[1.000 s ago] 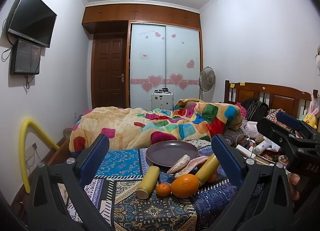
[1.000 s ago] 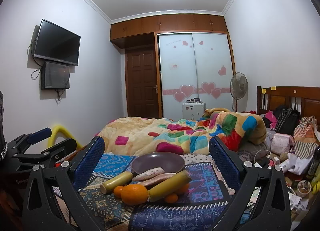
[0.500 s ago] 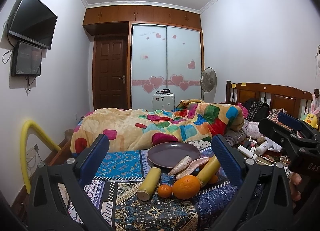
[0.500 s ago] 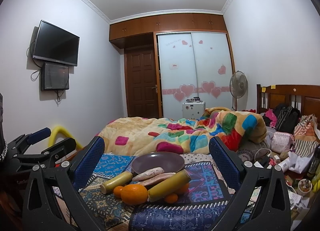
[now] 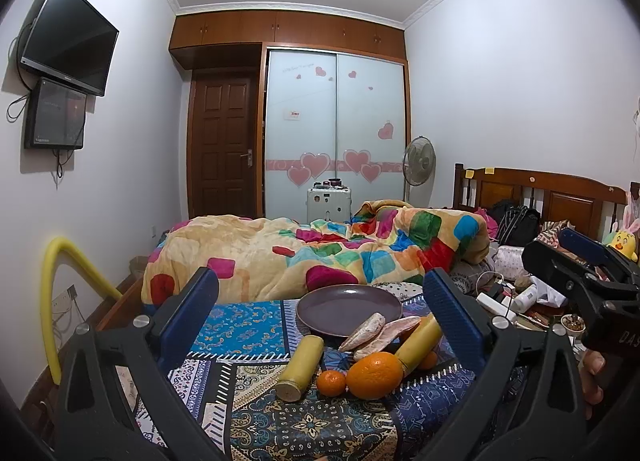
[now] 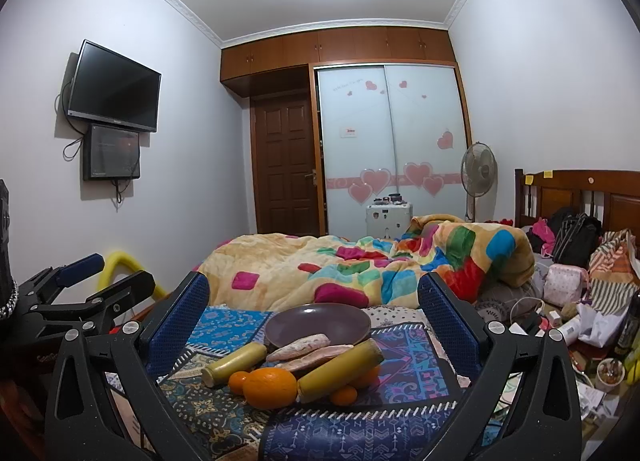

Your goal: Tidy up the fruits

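A purple plate [image 5: 349, 309] [image 6: 318, 326] sits empty on a patterned cloth [image 5: 248, 333]. In front of it lie a big orange [image 5: 374, 375] [image 6: 270, 388], a small mandarin [image 5: 331, 383] [image 6: 238, 382], two yellow sugarcane pieces [image 5: 301, 362] [image 6: 340, 366] and two pinkish sweet potatoes [image 5: 366, 332] [image 6: 304, 342]. More small mandarins [image 6: 344, 395] lie by the right cane piece. My left gripper [image 5: 320, 301] and right gripper [image 6: 314, 301] are both open and empty, held short of the fruit.
A colourful quilt [image 5: 320, 253] covers the bed behind the plate. Clutter, cables and bags [image 6: 568, 313] lie at the right. A yellow foam tube [image 5: 60, 281] stands at the left. The right gripper's body [image 5: 580, 281] shows in the left view.
The left gripper has tilted slightly, shifting its view a little. Nothing on the cloth has moved. Both grippers stay open.
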Demonstrator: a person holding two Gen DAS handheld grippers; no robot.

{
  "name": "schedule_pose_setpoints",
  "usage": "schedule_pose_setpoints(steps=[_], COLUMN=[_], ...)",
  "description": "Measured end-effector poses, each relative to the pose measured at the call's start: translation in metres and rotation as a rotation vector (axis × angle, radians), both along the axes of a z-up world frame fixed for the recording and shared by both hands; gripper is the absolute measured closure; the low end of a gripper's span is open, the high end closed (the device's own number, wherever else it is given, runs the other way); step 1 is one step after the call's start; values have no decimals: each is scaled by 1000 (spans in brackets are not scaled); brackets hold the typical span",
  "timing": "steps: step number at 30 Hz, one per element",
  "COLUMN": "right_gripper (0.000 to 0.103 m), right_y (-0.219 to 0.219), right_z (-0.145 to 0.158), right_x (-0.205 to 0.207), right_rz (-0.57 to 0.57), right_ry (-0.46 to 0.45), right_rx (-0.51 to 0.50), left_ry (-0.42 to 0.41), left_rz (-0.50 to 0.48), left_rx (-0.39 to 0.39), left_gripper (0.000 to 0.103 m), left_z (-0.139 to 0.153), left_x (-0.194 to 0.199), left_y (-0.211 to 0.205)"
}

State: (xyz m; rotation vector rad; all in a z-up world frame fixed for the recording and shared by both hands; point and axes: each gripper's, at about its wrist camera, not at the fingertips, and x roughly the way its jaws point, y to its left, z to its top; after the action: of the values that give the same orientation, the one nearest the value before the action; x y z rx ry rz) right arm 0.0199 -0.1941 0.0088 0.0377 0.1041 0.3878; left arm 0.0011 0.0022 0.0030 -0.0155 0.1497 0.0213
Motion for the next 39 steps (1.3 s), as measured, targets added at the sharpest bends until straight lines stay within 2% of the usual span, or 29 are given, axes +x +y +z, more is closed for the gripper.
schedule_pose_setpoints(steps=[31,35,39], right_gripper=[0,0,0], right_y=[0,0,-1], right_z=[-9,-12,-21], right_x=[6,13,22], right_rz=[5,4,-2], right_ry=[19,38,60], right_rx=[0,-11,-38], left_ry=[7,24,76], left_rz=[2,-18,-25], left_rx=[-12,-18,-31], left_gripper=[0,0,0], left_z=[-11,-11,-18], left_x=[7,13,26], left_y=[5,9,17])
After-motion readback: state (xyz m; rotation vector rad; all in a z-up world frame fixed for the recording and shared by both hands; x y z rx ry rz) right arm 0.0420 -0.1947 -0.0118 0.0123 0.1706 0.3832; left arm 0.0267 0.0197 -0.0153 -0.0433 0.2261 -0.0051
